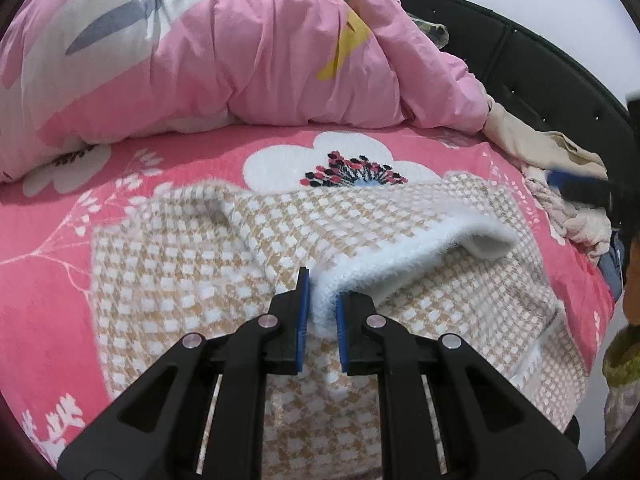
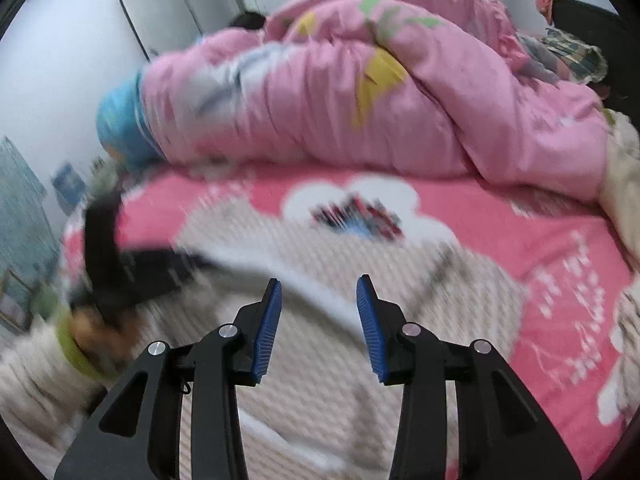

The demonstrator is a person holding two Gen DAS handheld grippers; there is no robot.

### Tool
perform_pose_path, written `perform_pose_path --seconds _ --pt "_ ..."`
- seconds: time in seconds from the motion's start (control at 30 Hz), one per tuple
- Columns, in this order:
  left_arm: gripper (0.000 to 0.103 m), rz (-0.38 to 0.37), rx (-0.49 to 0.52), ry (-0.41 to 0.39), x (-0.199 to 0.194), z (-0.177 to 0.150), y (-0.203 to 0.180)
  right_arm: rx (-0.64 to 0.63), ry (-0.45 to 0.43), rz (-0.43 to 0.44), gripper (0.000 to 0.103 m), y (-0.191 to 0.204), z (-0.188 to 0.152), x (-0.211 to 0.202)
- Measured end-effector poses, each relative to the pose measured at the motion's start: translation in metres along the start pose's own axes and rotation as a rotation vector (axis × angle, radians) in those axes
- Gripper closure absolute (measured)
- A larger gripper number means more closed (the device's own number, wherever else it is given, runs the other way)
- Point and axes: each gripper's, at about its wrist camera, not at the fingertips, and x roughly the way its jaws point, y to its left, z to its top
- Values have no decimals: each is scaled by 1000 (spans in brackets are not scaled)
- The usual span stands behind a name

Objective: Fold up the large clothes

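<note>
My left hand-held gripper (image 1: 322, 308) is clamped on the fuzzy white edge of the sweater (image 1: 208, 280), a beige-and-white checked knit. That edge is lifted and folded back over the body of the sweater, showing its white inside. The sweater lies spread on the bed (image 1: 60, 240), on a pink sheet with white flowers, just in front of the big flower with the dark red centre. Behind that flower a pink duvet (image 1: 260, 48) is heaped up. To the right of the sweater, at the bed's edge, is a pile of clothes (image 1: 560, 184) against a black headboard (image 1: 540, 64).

My right hand-held gripper (image 2: 319, 312) hangs over the sweater (image 2: 320, 400) with its blue pads apart, gripping nothing. Its view is blurred. In it the left gripper shows as a dark smear at the sweater's left side.
</note>
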Motion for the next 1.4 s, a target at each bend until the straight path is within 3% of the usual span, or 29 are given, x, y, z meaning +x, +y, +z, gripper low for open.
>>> perform_pose_path --seconds 0.1,0.23,0.3,0.4,0.47,0.53,0.6,0.7,0.83,0.93,1.07,1.2,1.3,1.4 --pt "89 -28 -27 -6 -7 -3 3 32 75 65 66 7 17 53" --pt "89 -135 -118 -55 -34 -5 16 -18 236 -10 66 13 -17 124" --pt "86 -178 -159 -114 -48 2 22 -72 184 -29 66 19 -27 120" --pt "84 -148 -142 -119 -37 30 17 -98 181 -50 66 22 -31 115" --pt "81 -165 -148 -40 -7 45 14 -113 187 -54 66 21 -36 108" --pt "81 -65 -152 78 35 44 15 -110 204 -43 66 13 -43 97" --pt "84 -29 -159 140 58 32 22 -89 222 -51 66 0 -53 77" --pt "85 -76 -154 87 51 22 34 -29 219 -24 66 -26 -53 37" --pt "85 -80 -152 90 48 23 37 0 95 -47 62 -44 -19 13" --pt "85 -45 -126 84 50 22 30 7 89 -38 62 -46 -4 44" --pt "85 -32 -94 78 49 19 26 -64 201 -129 61 -50 -28 106" --pt "85 -33 -69 76 42 13 28 3 163 -67 61 -66 -52 69" --pt "85 -6 -20 71 36 12 23 18 204 -117 60 -67 -64 40" --pt "79 39 24 48 19 11 18 30 142 -118 58 -62 -50 10"
